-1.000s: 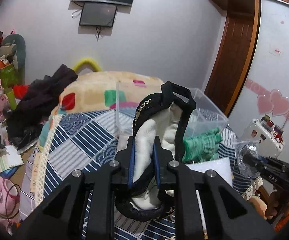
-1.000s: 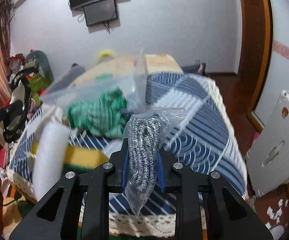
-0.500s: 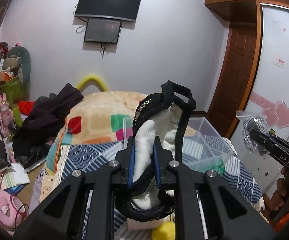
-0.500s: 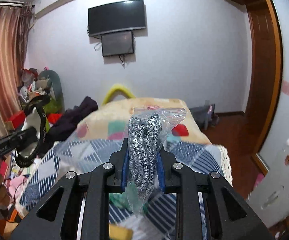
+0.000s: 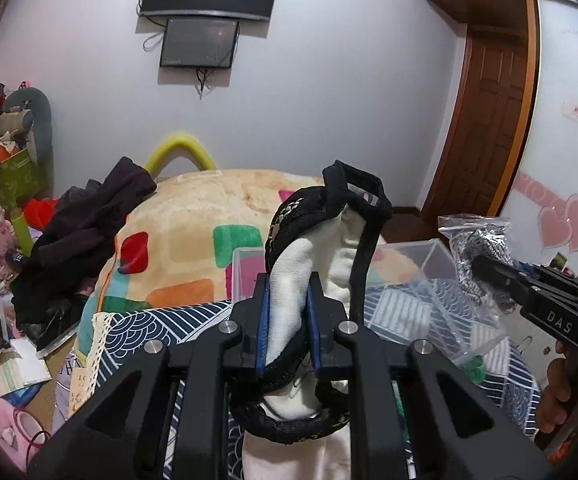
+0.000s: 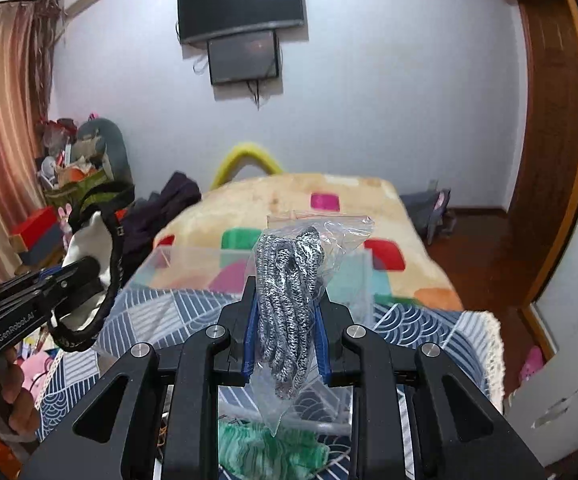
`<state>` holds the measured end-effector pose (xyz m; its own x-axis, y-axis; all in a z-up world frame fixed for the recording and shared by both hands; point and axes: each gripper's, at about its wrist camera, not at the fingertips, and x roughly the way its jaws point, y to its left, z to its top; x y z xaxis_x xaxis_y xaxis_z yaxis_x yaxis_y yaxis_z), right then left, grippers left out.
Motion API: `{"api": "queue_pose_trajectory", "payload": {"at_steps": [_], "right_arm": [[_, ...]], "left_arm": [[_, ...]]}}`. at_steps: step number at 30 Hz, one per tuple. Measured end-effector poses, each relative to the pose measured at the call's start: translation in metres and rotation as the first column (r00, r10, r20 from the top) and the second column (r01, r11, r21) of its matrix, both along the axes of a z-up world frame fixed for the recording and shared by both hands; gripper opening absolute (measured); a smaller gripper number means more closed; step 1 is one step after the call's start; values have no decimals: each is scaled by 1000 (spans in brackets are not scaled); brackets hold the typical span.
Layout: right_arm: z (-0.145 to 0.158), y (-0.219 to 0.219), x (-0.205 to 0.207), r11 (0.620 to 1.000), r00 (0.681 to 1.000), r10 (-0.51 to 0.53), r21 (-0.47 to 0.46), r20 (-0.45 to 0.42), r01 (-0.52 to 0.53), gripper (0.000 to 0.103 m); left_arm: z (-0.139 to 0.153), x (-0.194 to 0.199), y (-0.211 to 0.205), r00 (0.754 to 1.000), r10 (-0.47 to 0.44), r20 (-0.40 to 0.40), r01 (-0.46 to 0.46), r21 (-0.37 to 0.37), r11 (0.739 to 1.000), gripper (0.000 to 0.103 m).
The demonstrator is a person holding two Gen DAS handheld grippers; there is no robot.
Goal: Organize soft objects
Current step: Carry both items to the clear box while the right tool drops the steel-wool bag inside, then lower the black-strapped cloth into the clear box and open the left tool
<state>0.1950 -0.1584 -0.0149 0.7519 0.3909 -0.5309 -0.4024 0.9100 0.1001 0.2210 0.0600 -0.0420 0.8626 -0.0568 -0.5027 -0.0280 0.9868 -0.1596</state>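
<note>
Left gripper (image 5: 288,322) clamped one white cloth bundle with black woven strap (image 5: 289,280); right gripper (image 6: 286,330) clamped one clear plastic bag of grey knitted cord (image 6: 289,292); both were held above one clear plastic box (image 5: 421,296); only right wrist view showed green striped fabric (image 6: 265,448) below

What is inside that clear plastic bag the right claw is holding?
The bag holds a bundle of grey-and-white knitted cord or fabric. The right claw pinches its middle, so that part is covered; what exactly it is can't be told.
</note>
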Motion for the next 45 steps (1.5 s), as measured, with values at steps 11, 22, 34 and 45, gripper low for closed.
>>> {"api": "queue_pose_trajectory", "payload": {"at_steps": [11, 22, 34, 45], "right_arm": [[-40, 24, 26, 993, 979, 49, -93, -196, -69, 22], [-43, 25, 21, 977, 965, 115, -147, -236, -153, 45], [-2, 13, -3, 988, 991, 105, -108, -81, -114, 73], [6, -2, -44, 991, 995, 97, -89, 8, -96, 82]], "left_arm": [[-35, 47, -20, 986, -21, -164, 33, 70, 997, 16], [-43, 45, -17, 977, -28, -210, 42, 64, 997, 38], [-7, -10, -18, 997, -21, -69, 28, 109, 994, 72], [-16, -60, -11, 996, -38, -81, 47, 115, 992, 96]]}}
